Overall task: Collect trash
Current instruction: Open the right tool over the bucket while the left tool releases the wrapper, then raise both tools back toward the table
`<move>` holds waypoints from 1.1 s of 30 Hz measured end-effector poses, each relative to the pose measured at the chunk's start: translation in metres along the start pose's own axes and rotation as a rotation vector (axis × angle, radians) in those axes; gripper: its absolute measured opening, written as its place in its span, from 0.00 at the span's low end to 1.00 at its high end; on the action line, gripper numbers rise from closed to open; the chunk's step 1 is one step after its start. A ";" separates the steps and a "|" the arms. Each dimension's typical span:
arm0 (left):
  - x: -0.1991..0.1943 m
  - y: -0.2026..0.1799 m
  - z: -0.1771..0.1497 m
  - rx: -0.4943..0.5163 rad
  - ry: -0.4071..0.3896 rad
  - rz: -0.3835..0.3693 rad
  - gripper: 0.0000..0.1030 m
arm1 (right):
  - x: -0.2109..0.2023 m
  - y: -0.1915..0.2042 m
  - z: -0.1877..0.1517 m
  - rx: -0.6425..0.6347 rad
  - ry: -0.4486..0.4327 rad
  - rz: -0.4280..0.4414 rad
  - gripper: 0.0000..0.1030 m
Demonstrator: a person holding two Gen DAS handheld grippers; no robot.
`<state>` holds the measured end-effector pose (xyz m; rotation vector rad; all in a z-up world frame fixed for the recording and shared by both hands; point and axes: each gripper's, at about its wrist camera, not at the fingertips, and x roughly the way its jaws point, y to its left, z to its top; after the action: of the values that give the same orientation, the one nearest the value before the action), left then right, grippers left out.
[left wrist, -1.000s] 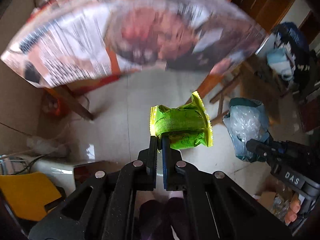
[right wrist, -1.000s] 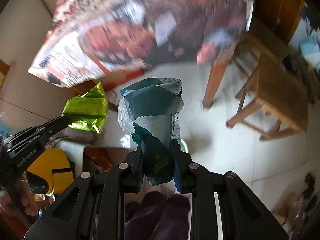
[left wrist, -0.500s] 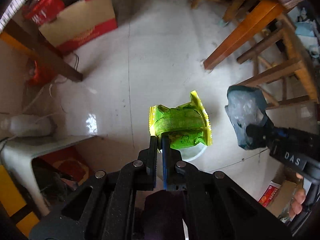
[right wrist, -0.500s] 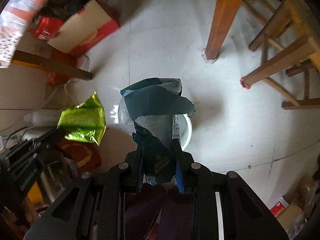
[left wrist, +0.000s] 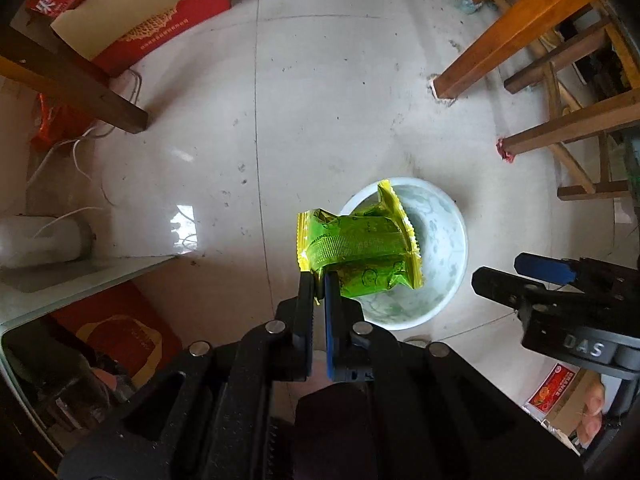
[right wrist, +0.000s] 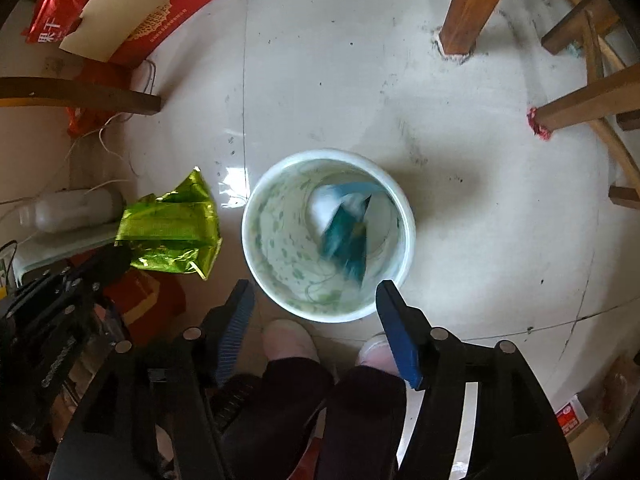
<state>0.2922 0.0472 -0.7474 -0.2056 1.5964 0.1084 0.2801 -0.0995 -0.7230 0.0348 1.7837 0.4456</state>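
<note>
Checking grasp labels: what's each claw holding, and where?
Left claw: green wrapper, pinched at its lower-left corner. Right claw: open, nothing held.

A shiny lime-green wrapper (left wrist: 362, 254) with yellow edges and fine dark line drawings shows beside a white bucket (right wrist: 406, 216) whose inner wall carries a pale green leaf-and-vine pattern. Inside the bucket lies a teal, blue and white wrapper (right wrist: 346, 226), blurred. The floor (left wrist: 320, 100) is glossy off-white tile with dark specks, the box (left wrist: 144, 16) red and cream, and both grippers black with blue pads.
</note>
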 end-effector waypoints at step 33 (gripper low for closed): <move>-0.306 -0.041 0.001 0.079 -0.206 -0.026 0.39 | -0.274 0.069 -0.045 -0.043 -0.323 -0.036 0.58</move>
<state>0.3095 0.0272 -0.4397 -0.1489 1.3898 0.0449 0.2961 -0.1182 -0.4377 0.0425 1.4548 0.4264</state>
